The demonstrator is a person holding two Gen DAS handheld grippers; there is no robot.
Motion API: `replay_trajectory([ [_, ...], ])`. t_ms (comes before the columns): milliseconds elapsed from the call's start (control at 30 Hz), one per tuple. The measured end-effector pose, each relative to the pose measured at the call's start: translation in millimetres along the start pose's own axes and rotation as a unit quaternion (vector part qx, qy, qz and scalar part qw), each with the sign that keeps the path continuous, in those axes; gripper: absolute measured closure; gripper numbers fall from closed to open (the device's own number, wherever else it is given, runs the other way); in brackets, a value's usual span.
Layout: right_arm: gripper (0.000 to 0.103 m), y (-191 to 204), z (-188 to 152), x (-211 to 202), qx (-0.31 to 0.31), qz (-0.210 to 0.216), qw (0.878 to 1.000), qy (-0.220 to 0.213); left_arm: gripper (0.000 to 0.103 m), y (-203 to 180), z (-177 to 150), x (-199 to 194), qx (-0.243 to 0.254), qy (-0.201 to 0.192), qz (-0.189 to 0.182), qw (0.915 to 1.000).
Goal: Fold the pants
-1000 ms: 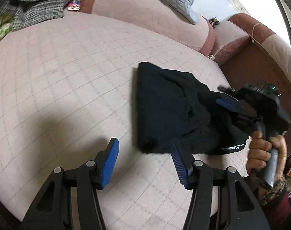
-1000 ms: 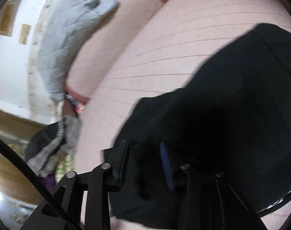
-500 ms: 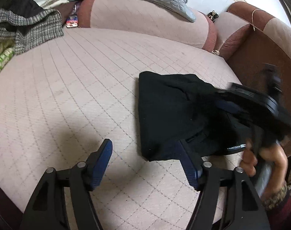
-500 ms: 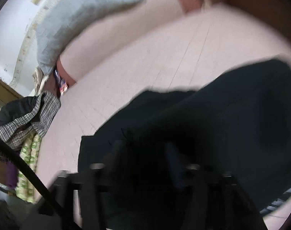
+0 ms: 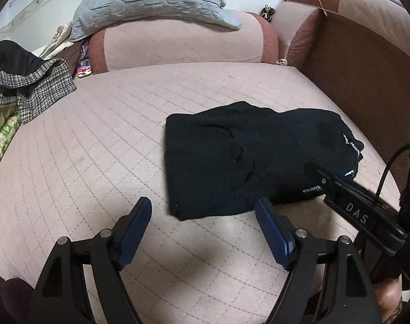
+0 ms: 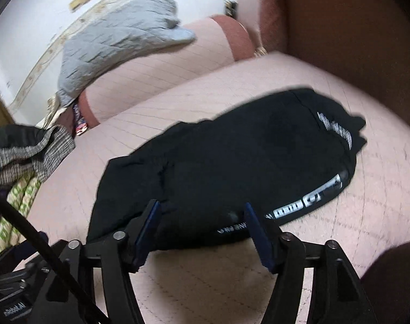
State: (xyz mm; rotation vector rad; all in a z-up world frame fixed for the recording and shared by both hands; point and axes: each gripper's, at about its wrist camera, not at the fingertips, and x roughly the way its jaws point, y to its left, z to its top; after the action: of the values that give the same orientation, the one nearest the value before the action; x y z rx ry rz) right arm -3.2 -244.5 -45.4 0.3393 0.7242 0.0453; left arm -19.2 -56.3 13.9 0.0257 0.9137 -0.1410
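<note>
Since a second ago the right gripper (image 6: 199, 226) has let go of the black pants (image 5: 248, 159) and drawn back; then it was buried in the cloth, now its blue pads stand spread and nothing is between them, with the near hem of the bundle just past the tips. The left gripper (image 5: 203, 225) has barely shifted: pads wide apart, empty, over the quilted pink sofa seat (image 5: 96, 162), its right pad close to the bundle's near corner.

The pants lie folded into a compact dark block on the seat, toward the brown armrest (image 5: 367, 81).

Hard to make out: folds and seams vanish in the black fabric. The right wrist view is motion-blurred, so the white lettering on the waistband (image 6: 310, 198) cannot be read. In the left wrist view the right gripper's body, marked "DAS", covers the bundle's near right edge. Whether either pad touches cloth cannot be told.

Only the left wrist view shows the other tool, its cable and a green light at the right edge. Both views show the grey quilted pillow (image 5: 150, 0) on the backrest and a checked garment (image 5: 29, 86) at the left; the right wrist view shows more white print on the far end of the pants.
</note>
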Motion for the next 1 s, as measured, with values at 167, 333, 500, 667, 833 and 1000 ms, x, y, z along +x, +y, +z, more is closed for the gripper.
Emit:
replay_trajectory([
  [167, 0.025, 21, -4, -12, -0.043, -0.006, 0.999, -0.026, 0.025, -3, -2, -1, -0.001, 0.004, 0.0, 1.0],
  [333, 0.024, 24, -11, -9, -0.047, -0.004, 0.999, -0.011, 0.025, -3, -3, -1, -0.001, 0.0, 0.004, 1.0],
  [500, 0.024, 29, -14, -6, -0.057, -0.008, 0.998, -0.009, 0.025, 0, -4, -2, -0.004, -0.003, 0.01, 0.9999],
  [667, 0.023, 32, -17, -1, -0.068, -0.008, 0.998, -0.001, 0.025, 3, -5, 1, -0.01, 0.002, 0.012, 0.9999],
  [833, 0.023, 33, -18, 3, -0.074, -0.009, 0.997, 0.005, 0.025, 6, -6, 3, -0.011, 0.007, 0.014, 0.9998],
  [1000, 0.023, 32, -19, 7, -0.072, -0.012, 0.997, 0.012, 0.025, 6, -7, 4, -0.011, 0.008, 0.014, 0.9998],
])
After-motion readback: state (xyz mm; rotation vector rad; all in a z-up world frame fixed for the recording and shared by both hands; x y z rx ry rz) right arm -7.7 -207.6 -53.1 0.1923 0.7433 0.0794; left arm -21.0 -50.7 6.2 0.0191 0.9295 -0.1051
